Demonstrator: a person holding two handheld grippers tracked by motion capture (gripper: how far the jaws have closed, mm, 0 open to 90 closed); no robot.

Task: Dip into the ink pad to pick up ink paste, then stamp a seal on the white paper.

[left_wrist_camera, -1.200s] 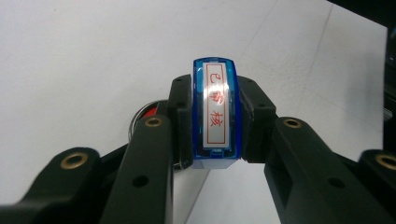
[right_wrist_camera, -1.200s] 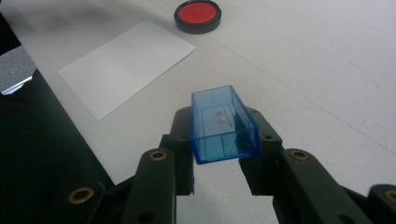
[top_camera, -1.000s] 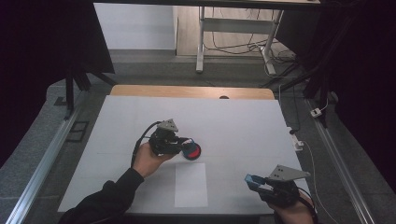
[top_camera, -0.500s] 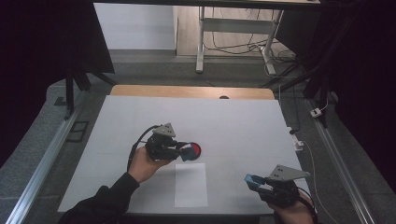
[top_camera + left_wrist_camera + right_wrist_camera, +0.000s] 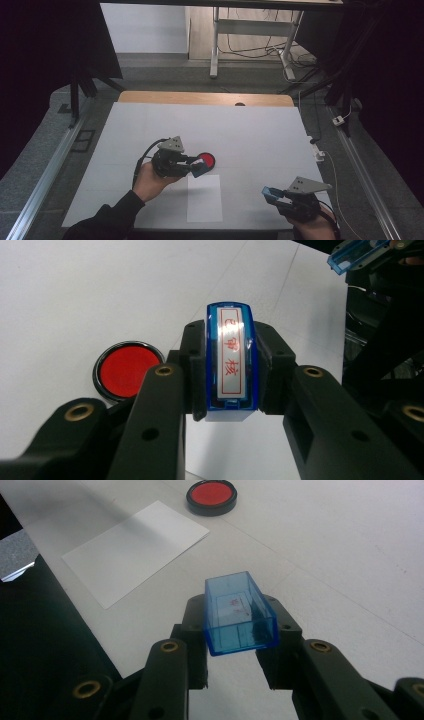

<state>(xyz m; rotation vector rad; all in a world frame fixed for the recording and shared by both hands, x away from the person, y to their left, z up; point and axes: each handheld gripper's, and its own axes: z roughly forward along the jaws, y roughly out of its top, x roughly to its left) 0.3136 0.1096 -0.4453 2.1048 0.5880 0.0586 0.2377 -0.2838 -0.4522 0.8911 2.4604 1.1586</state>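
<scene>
Between the black jaws of the left tongs (image 5: 231, 385) sits a blue translucent plastic stamp (image 5: 231, 360), clamped at both sides, its white face with red characters turned toward the left gripper view's camera. Seen from the high view, the left tongs (image 5: 196, 167) are carried by the person's left hand (image 5: 150, 180) above the middle of the white desk (image 5: 250, 130), their tips just over the near edge of a round red ink pad in a black rim (image 5: 206, 160); in the left gripper view this ink pad (image 5: 127, 370) lies on the desk to the left of the stamp and below it. The right tongs (image 5: 239, 630) are closed on a blue transparent plastic cap (image 5: 239, 615), an open-topped rectangular box held by its two long walls with the hollow facing up. From the high view the right tongs (image 5: 272, 193) hang over the near right part of the desk, well apart from the left tongs. A white rectangular sheet of paper (image 5: 204, 198) lies flat between the two tongs, near the desk's front edge and just nearer the person than the ink pad. Beyond the desk's far edge run a wooden strip (image 5: 205, 98) and a grey floor (image 5: 150, 65).
</scene>
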